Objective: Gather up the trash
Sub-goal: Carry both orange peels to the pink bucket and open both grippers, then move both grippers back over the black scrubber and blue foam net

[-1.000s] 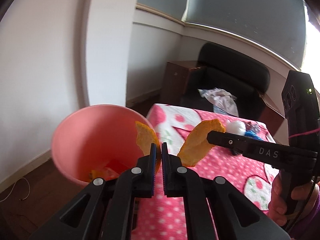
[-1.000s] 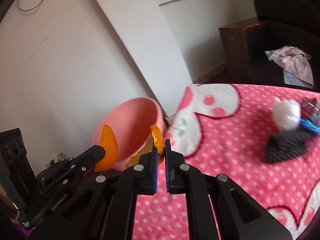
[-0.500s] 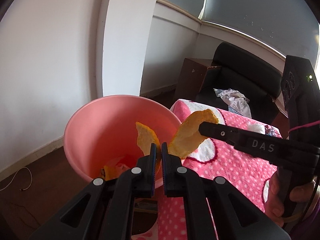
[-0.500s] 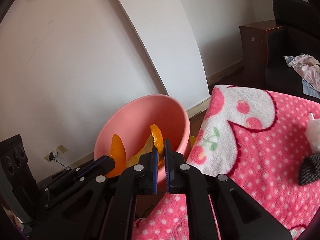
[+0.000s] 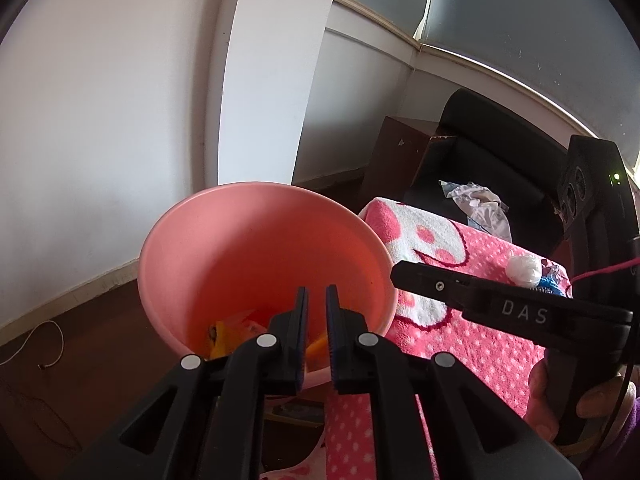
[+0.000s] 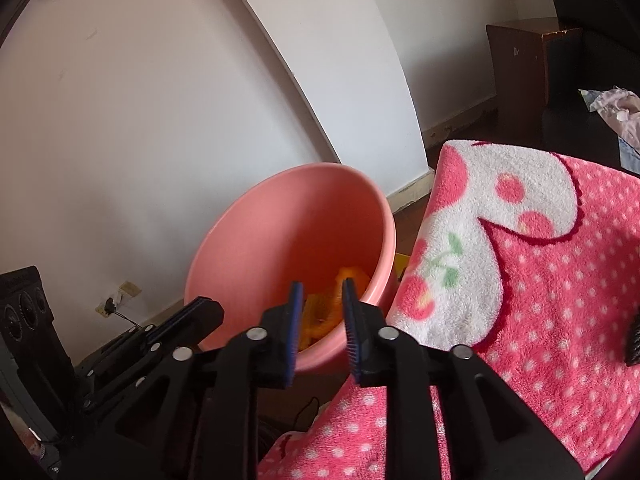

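Observation:
A pink plastic bin [image 5: 248, 248] stands on the floor beside the table; it also shows in the right wrist view [image 6: 288, 232]. Orange peels [image 5: 228, 334] lie at its bottom, and they show in the right wrist view [image 6: 340, 280] too. My left gripper [image 5: 316, 300] is open and empty over the bin's near rim. My right gripper [image 6: 320, 296] is open and empty over the bin; it shows from the side in the left wrist view [image 5: 404, 274]. A white crumpled wad [image 5: 524, 270] lies on the table further right.
The table carries a pink dotted blanket [image 6: 560, 280]. A black mesh piece [image 6: 632, 340] lies at its right edge. A blue wrapper [image 5: 554, 282] lies by the wad. A black chair [image 5: 480, 176] with crumpled cloth and a brown cabinet [image 5: 396, 160] stand behind.
Both grippers opened over the bin and let go of their orange peels, which fell into it. Both have moved further over the bin.

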`<state>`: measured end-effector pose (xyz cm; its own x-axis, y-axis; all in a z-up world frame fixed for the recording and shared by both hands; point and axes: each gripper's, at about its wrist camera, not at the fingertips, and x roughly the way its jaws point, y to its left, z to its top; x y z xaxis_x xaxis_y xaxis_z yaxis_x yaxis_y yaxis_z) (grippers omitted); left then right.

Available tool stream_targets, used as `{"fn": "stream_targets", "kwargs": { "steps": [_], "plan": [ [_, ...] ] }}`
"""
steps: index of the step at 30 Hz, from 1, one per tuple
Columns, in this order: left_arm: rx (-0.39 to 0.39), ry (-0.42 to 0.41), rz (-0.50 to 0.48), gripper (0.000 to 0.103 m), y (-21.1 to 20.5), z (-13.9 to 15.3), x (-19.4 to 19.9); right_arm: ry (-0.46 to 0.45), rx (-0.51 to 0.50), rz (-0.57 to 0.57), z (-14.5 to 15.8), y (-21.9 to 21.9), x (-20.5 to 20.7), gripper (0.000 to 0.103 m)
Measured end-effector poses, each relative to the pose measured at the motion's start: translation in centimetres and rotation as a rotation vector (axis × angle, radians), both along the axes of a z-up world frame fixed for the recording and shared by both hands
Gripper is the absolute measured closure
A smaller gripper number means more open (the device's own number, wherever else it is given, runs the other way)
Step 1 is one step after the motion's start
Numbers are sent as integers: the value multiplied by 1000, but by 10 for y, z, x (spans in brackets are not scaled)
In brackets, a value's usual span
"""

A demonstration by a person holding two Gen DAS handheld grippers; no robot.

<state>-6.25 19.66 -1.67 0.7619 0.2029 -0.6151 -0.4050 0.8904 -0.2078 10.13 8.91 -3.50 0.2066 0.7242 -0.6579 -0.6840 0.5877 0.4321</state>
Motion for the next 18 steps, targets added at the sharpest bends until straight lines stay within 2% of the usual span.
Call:
{"fn": "stream_targets", "kwargs": {
  "steps": [18],
  "plan": [
    [22,-17,-58,95,-35,16,-6,-25,33,-68,13,-57,-22,78]
  ]
}}
